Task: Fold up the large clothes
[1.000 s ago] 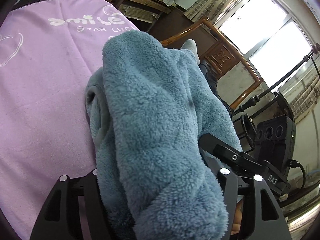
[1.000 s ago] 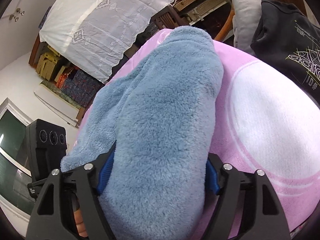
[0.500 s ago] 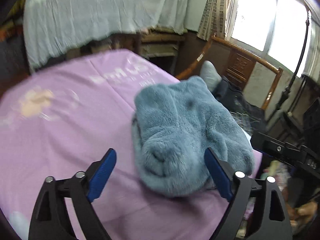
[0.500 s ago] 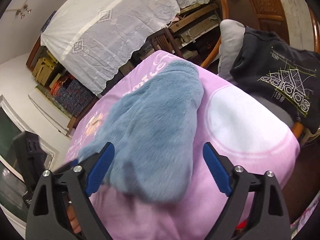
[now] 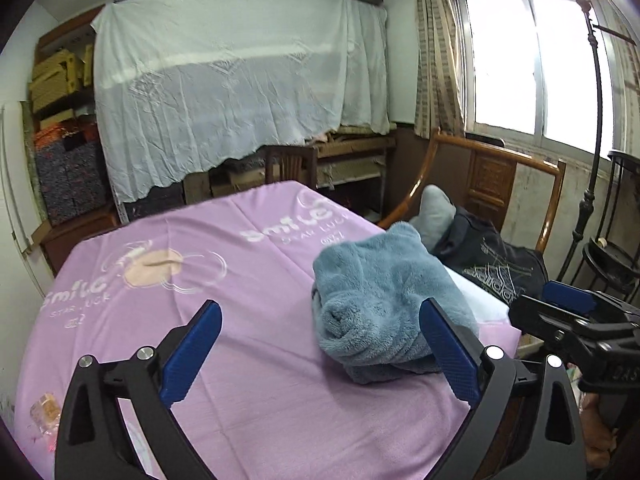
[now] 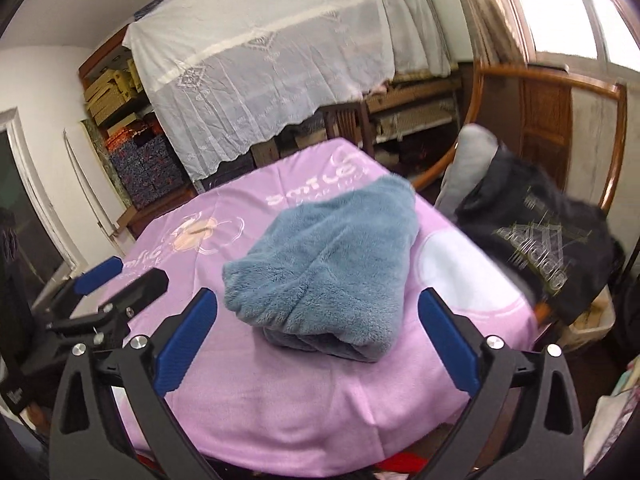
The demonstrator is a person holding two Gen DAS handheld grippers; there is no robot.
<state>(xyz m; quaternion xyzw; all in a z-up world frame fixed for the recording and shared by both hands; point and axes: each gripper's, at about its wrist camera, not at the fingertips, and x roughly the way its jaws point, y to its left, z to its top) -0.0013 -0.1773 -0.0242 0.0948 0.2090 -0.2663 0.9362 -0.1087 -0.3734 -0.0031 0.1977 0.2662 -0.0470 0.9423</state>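
Blue fleece (image 5: pixel 384 300) released onto pink cloth (image 5: pixel 240 360); both tongs opening, withdrawn

Shelving is draped with a white sheet (image 5: pixel 224 92); daylight is admitted through a curtained window (image 5: pixel 532 68).

A counter (image 5: pixel 260 400) draped in a pink-lilac cloth (image 6: pixel 320 392) (printed with white lettering and a pale circle motif) carries the things. On it, toward the right side, lies a folded blue fleece garment (image 5: pixel 384 304), bundled thick and fluffy. The rest of the cloth's surface lies flat, lightly creased.
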